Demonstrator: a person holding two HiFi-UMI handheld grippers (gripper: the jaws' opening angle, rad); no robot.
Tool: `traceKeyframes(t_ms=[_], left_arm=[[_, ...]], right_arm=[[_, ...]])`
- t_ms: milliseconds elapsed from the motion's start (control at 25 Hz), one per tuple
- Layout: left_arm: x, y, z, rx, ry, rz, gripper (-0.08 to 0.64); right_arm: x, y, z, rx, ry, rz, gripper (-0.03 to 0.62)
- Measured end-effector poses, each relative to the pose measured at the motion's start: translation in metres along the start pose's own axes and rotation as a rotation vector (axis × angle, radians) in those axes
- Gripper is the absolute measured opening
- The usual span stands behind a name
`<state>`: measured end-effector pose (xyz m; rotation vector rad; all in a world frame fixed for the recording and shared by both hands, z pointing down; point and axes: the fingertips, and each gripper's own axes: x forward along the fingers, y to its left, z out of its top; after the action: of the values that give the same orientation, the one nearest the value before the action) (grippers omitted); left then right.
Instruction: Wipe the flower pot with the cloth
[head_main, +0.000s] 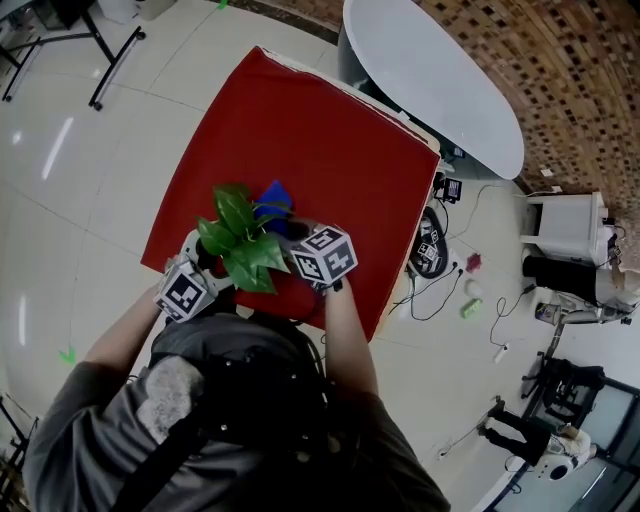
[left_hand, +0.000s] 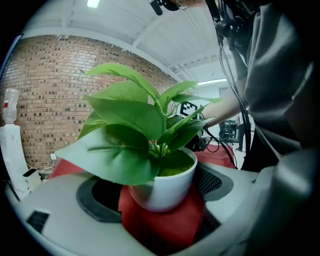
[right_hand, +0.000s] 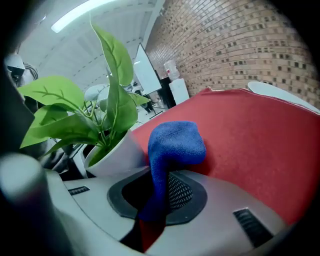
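A white flower pot (left_hand: 167, 186) with a leafy green plant (head_main: 240, 240) stands near the front edge of the red table (head_main: 330, 130). My left gripper (left_hand: 160, 200) is shut on the pot, one pad against each side. In the head view the leaves hide the pot, and the left gripper (head_main: 203, 265) sits at the plant's left. My right gripper (right_hand: 155, 200) is shut on a blue cloth (right_hand: 175, 142), whose free end bunches up above the jaws right beside the pot (right_hand: 117, 157). In the head view, the cloth (head_main: 275, 196) shows just behind the plant, ahead of the right gripper (head_main: 292, 235).
A white oval table (head_main: 430, 70) stands beyond the red table's far right corner. Cables and small devices (head_main: 432, 250) lie on the tiled floor to the right. White equipment (head_main: 570, 225) stands further right, and a metal stand's legs (head_main: 100, 60) reach in at the far left.
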<state>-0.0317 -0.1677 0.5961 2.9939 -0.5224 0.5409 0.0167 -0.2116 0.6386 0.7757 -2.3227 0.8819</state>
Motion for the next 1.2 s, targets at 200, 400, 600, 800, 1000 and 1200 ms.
traceKeyframes(t_ms=[200, 400, 600, 800, 1000, 1200], left_arm=[[-0.002, 0.003, -0.003, 0.038, 0.008, -0.004, 0.463], [-0.01, -0.003, -0.001, 0.011, 0.006, -0.017, 0.465], [-0.027, -0.001, -0.011, -0.035, 0.027, 0.047, 0.465], [-0.052, -0.011, -0.011, -0.045, 0.06, 0.126, 0.465], [-0.09, -0.022, 0.034, -0.064, 0.003, 0.323, 0.465], [-0.159, -0.109, 0.082, -0.114, -0.215, 0.466, 0.459]], right_arm=[[-0.026, -0.007, -0.004, 0.102, -0.117, -0.097, 0.077], [-0.068, -0.023, -0.007, 0.193, -0.262, -0.235, 0.077], [-0.111, -0.03, -0.02, 0.238, -0.354, -0.347, 0.077], [-0.159, -0.016, -0.045, 0.306, -0.439, -0.389, 0.077], [-0.226, 0.024, -0.048, 0.292, -0.554, -0.412, 0.077], [-0.281, 0.133, -0.095, 0.131, -0.676, -0.437, 0.077]])
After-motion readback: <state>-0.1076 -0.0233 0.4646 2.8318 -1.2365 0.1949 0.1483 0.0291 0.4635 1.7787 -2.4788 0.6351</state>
